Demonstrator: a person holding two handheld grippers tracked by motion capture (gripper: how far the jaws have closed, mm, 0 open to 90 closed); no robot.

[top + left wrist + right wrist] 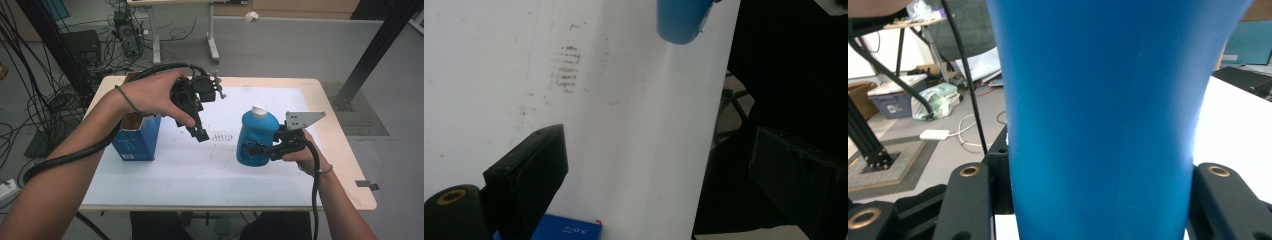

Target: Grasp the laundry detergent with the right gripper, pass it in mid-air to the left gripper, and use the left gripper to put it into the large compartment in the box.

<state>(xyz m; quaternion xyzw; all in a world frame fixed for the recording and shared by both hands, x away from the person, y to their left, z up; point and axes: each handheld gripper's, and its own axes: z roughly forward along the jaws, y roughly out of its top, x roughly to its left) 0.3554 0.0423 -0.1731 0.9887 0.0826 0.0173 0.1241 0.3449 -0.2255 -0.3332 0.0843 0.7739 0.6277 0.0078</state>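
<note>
Two grippers work over the white surface [200, 165] in the high view: our right gripper [252, 148] is clamped on the waist of a blue bottle [255, 137] with a white cap [259, 109], holding it upright toward the right of the surface, while our left gripper [199, 131] hangs in the air, pointing down beside an open blue box [136, 141] at the left. The grip low on the bottle's body probably keeps the bottle steady and the cap free, and the box, with its top open, looks like where the bottle is meant to go. In the left gripper view, that gripper's [659, 170] jaws stand wide apart with nothing between them, bare surface below, a corner of the box [569, 231] at the bottom edge and the bottle's base [681, 20] at the top. In the right gripper view, the bottle's [1103, 115] blue wall sits squarely between the two jaws, which press on either side.
</note>
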